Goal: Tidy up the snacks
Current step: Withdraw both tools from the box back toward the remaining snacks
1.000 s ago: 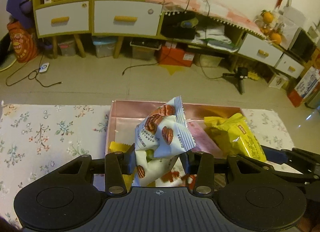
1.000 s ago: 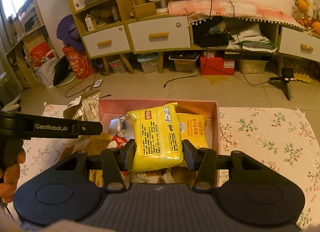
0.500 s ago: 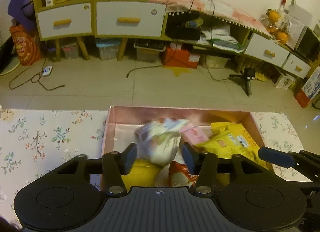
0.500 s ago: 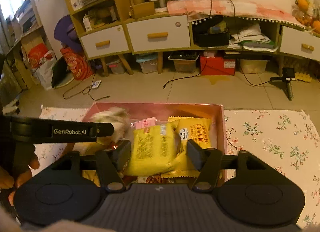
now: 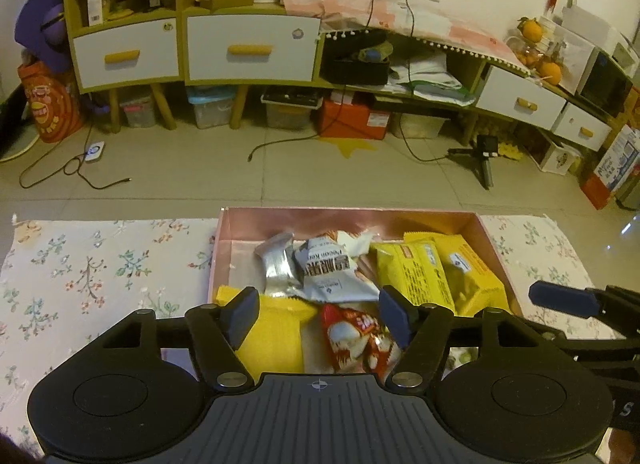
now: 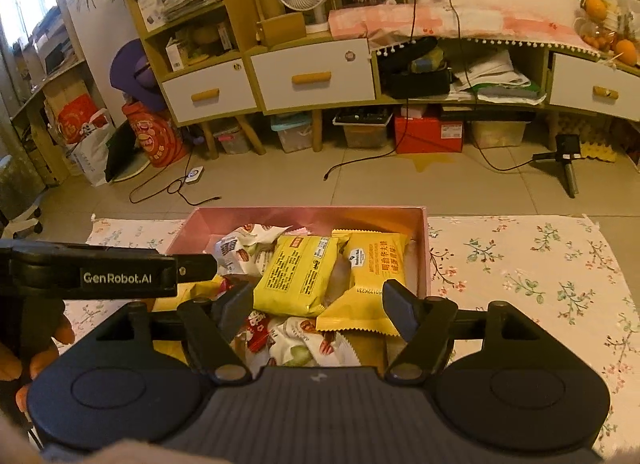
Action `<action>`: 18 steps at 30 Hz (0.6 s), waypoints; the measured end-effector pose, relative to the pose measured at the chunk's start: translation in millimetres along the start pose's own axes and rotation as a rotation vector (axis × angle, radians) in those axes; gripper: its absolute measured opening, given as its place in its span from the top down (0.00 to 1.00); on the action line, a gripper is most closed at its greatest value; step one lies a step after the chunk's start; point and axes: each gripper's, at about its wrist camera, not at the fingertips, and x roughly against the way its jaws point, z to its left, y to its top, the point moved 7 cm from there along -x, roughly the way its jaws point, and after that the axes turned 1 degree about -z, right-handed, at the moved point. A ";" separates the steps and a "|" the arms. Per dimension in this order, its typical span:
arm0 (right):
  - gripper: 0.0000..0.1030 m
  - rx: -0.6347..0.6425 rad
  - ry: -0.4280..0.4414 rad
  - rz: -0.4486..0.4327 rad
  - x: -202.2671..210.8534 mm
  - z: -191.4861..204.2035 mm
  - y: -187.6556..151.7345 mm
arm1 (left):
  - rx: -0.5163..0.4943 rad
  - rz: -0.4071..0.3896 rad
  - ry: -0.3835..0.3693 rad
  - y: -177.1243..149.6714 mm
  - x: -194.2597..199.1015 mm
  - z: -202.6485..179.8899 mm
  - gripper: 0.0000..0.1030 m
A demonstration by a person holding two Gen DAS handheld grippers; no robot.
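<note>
Both my jaws have just been opening and now stand wide with nothing between them. Left gripper (image 5: 318, 318) and right gripper (image 6: 318, 310) hover over the pink box (image 5: 348, 213), mid-frame. The yellow packet (image 6: 298, 274) lies just ahead of my right, long axis pointing away.

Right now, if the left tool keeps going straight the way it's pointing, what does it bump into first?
Probably the snacks in the pink box: the open left tool aims at the white pecan packet, with the red packet nearer below. Depth is hard to judge.
</note>
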 end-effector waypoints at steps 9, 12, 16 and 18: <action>0.29 0.026 0.011 -0.005 22.4 5.8 -8.6 | -0.014 0.006 -0.014 -21.1 26.0 -1.4 0.29; 0.26 0.045 0.011 -0.003 31.1 7.9 -14.8 | -0.017 0.007 -0.018 -32.0 35.6 1.9 0.26; 0.21 0.059 0.006 -0.015 42.7 10.2 -21.1 | -0.002 0.014 -0.027 -45.5 46.9 7.8 0.25; 0.20 0.053 0.010 -0.018 47.7 10.9 -24.4 | 0.004 0.019 -0.032 -52.1 52.7 10.5 0.23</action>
